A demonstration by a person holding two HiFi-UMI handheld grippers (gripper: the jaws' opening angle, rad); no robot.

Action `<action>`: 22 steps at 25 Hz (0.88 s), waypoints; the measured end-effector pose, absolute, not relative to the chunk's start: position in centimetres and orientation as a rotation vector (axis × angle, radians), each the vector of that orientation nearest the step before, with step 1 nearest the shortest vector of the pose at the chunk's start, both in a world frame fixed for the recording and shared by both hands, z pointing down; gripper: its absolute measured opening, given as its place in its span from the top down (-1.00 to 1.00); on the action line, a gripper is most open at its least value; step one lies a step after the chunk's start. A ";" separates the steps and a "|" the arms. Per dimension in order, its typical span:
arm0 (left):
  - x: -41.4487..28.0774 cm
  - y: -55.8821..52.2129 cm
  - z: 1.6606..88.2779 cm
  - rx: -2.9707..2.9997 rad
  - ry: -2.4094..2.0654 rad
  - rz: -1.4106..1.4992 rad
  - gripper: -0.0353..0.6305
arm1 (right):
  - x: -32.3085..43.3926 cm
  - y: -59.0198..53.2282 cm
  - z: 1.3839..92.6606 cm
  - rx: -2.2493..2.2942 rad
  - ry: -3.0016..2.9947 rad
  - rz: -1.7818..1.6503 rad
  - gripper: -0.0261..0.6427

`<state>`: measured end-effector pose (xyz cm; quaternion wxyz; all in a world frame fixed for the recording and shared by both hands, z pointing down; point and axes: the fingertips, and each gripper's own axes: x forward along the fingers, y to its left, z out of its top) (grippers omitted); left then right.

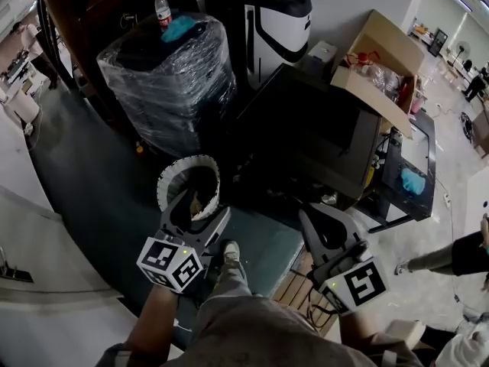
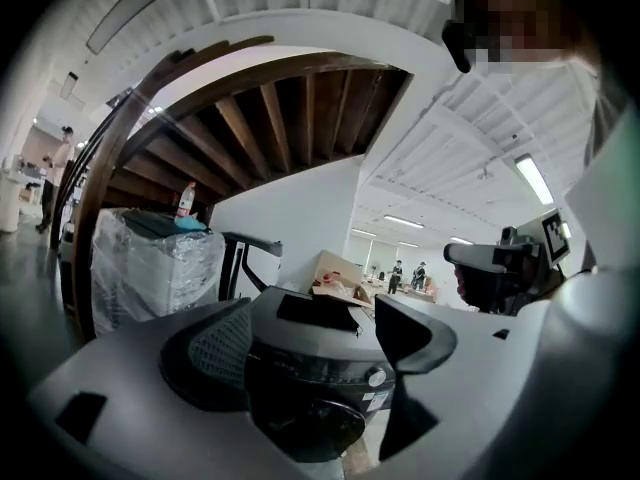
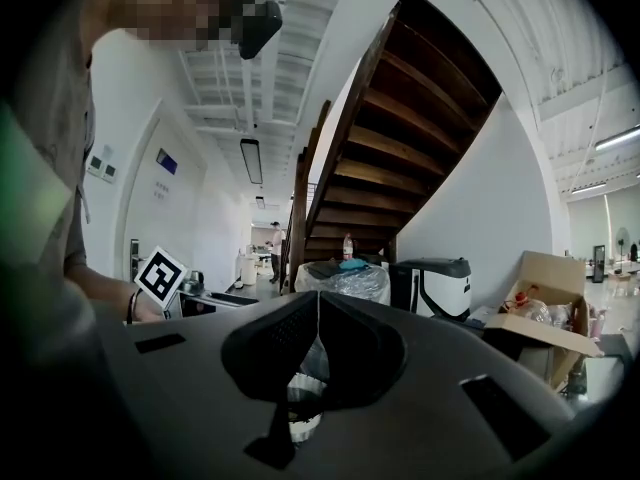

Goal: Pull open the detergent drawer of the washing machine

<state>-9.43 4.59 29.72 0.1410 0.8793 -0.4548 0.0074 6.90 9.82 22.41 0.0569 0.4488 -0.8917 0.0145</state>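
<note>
The washing machine point(image 1: 306, 132) is a dark box standing ahead of me, right of centre in the head view. In the left gripper view its front shows between the jaws, with a round door point(image 2: 315, 423) and a knob point(image 2: 375, 377). I cannot make out the detergent drawer on the dark top panel. My left gripper point(image 1: 200, 205) point(image 2: 312, 340) is open and empty, still short of the machine. My right gripper point(image 1: 309, 216) point(image 3: 318, 333) is shut with nothing held, also short of the machine.
A white waste bin point(image 1: 189, 186) stands just ahead of the left gripper. A plastic-wrapped stack point(image 1: 172, 79) with a bottle point(image 1: 162, 8) is at back left. An open cardboard box point(image 1: 382, 63) sits behind the washer. A person's leg point(image 1: 435, 258) is at right.
</note>
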 end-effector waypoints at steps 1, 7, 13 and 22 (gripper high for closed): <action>-9.6 3.5 30.3 2.522 -1.289 0.011 -0.27 | 6.5 8.8 22.7 1.361 -2.696 0.052 0.82; -9.6 -3.6 33.8 2.452 -1.111 -0.058 -0.29 | 4.4 2.2 24.6 1.379 -2.647 0.117 0.82; -9.3 -9.7 38.4 2.373 -0.965 -0.078 -0.29 | 2.4 -4.2 26.0 1.452 -2.612 0.171 0.82; -8.0 -16.2 44.6 2.194 -0.784 -0.144 -0.30 | 1.2 -10.1 29.5 1.453 -2.531 0.193 0.82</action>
